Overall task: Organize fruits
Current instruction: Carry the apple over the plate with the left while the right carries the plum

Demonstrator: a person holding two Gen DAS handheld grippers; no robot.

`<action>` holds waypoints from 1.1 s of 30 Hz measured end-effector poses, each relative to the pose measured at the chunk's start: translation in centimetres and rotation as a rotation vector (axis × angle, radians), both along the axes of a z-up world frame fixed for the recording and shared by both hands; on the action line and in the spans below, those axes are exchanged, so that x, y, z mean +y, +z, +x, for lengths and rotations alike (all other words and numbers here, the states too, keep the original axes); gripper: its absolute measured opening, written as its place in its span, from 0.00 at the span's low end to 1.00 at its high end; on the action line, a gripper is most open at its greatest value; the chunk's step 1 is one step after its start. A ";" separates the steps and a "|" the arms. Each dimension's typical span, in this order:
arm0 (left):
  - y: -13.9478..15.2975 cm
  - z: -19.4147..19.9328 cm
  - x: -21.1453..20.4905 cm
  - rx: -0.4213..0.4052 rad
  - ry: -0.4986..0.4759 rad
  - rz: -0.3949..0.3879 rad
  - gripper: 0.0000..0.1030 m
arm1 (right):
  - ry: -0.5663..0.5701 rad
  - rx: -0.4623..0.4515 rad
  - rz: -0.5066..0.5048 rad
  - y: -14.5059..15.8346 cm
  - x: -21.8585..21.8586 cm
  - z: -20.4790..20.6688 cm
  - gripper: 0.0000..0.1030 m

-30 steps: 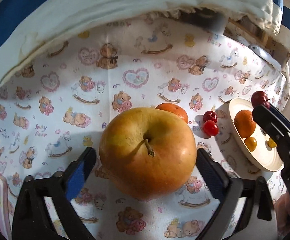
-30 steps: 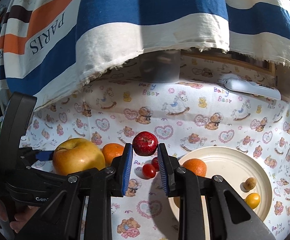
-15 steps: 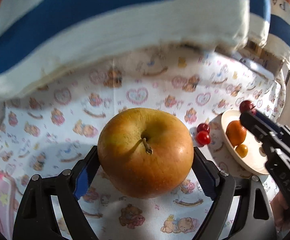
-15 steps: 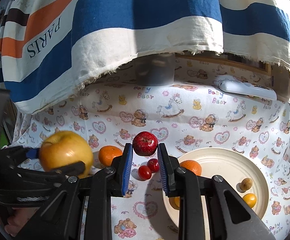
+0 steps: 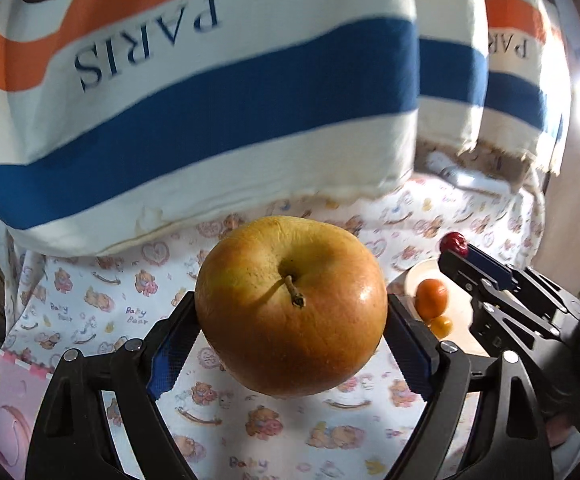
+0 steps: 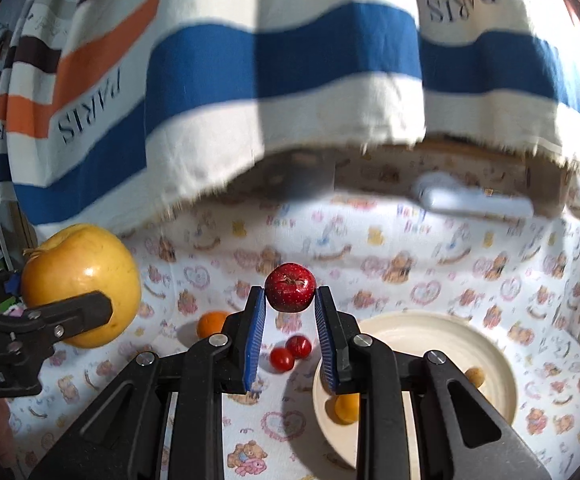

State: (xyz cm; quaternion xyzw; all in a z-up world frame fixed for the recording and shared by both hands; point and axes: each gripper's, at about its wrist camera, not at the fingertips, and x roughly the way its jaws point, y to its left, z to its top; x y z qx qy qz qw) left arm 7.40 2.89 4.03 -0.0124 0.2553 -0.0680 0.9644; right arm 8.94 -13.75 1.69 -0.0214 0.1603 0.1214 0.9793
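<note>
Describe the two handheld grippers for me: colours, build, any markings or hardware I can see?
Both match. The left gripper and the right gripper have matte black plastic frames with open triangular cut-outs, silver round pivot bolts, and flat jaws faced with ribbed blue pads. Pale lettering shows on the left gripper's body in the right wrist view, too blurred to read. No cables or sleeves are visible.

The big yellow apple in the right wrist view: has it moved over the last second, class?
Yes. The yellow apple, held in the left gripper, has risen off the bear-print cloth; the orange that sat beside it now lies well below it.
</note>
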 end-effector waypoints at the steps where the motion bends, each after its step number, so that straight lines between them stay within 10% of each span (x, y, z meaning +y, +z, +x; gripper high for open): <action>1: 0.5 -0.5 -0.3 -0.017 -0.001 0.001 0.84 | -0.003 -0.021 0.004 0.7 -0.2 -0.3 0.26; 14: 3.8 -4.2 -7.2 -0.106 -0.161 0.027 0.84 | -0.144 -0.150 0.022 5.2 -10.7 -3.8 0.26; 33: -1.6 7.8 -21.3 0.077 -0.320 0.005 0.84 | -0.193 0.110 0.035 0.5 -19.9 3.1 0.26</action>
